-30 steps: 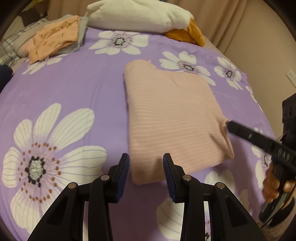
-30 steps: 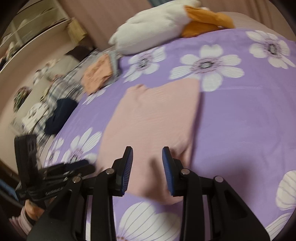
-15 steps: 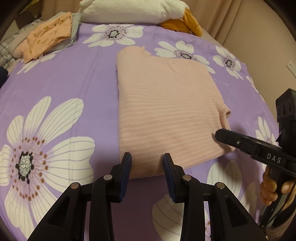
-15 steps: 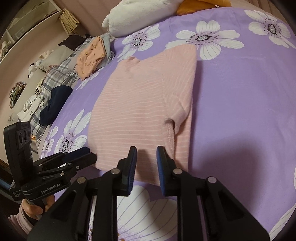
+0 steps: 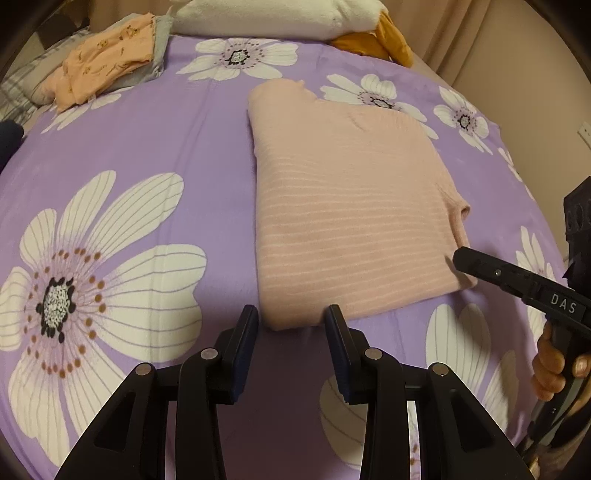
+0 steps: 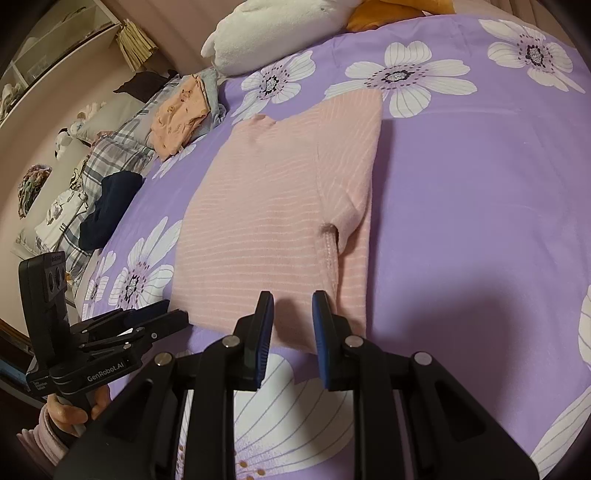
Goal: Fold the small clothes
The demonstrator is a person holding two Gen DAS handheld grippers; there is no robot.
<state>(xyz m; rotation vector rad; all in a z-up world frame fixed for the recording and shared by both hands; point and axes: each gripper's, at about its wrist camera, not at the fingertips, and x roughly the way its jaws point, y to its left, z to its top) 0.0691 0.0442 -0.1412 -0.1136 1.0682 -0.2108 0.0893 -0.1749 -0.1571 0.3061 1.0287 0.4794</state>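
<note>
A pink striped shirt (image 5: 351, 206) lies flat on the purple flowered bedspread (image 5: 155, 147), its sleeves folded in. My left gripper (image 5: 291, 321) is open, its fingers on either side of the shirt's near left hem corner. My right gripper (image 6: 291, 314) is open at the near right part of the hem of the shirt (image 6: 266, 206), beside the folded sleeve. The right gripper also shows in the left wrist view (image 5: 461, 258), and the left one in the right wrist view (image 6: 173, 314). Neither holds cloth.
A folded orange garment on grey cloth (image 5: 107, 66) lies at the far left of the bed. A white and orange plush toy (image 5: 280, 14) lies at the head. Plaid cloth and a dark garment (image 6: 107, 206) lie by the left bed edge.
Both grippers have moved in toward the shirt's near hem. The right gripper's fingers narrowed half a second ago and have opened a little since. The shirt has not moved.
</note>
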